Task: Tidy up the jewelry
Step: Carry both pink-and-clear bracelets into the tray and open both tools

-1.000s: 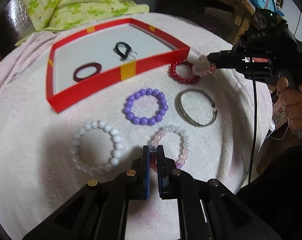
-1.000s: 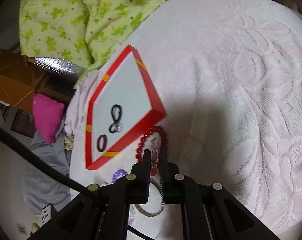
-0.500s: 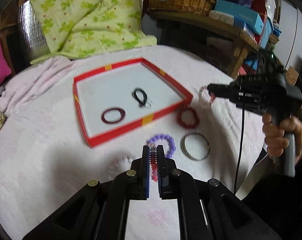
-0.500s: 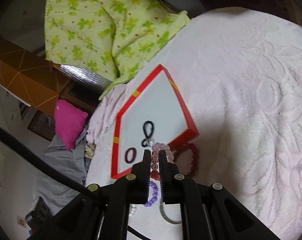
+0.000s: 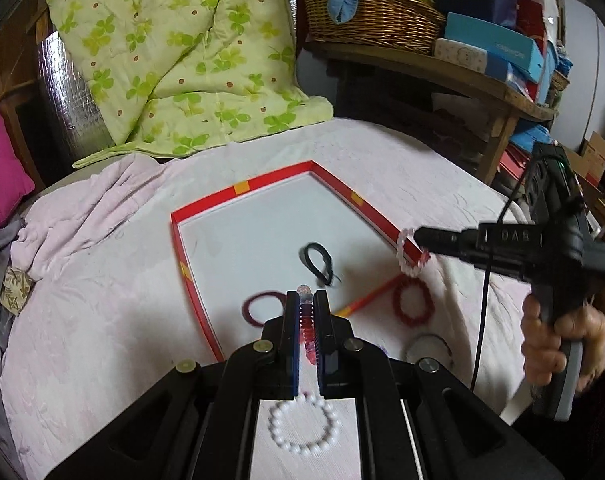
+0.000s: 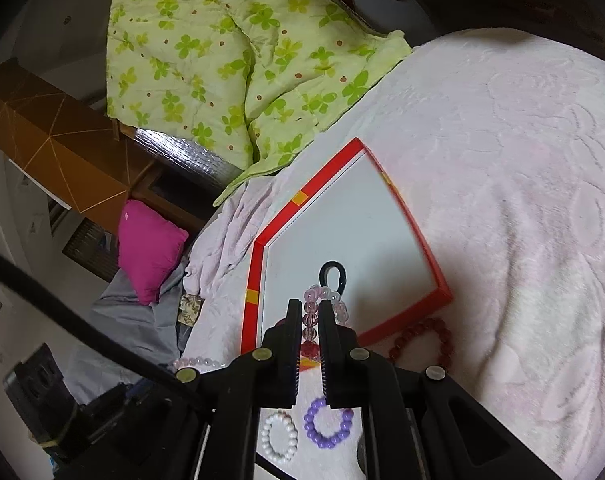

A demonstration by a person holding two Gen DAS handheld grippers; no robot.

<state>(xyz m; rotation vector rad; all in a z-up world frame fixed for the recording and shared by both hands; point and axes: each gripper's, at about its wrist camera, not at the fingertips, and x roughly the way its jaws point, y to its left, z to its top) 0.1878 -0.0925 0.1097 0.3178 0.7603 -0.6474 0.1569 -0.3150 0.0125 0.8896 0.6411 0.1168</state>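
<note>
The left gripper has its jaws pinching a pink-and-clear bead bracelet above the red tray; the right gripper jaws pinch a pale pink bead bracelet over the tray's edge; white bead bracelet and red bead bracelet lie on the bed.

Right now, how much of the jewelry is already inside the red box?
Done: a dark ring and a black loop lie in the red box. In hand: each gripper holds a pink beaded bracelet. Left: red, white, purple and metal bracelets outside.

Pink blanket: red tray, bracelets, quilt
</note>
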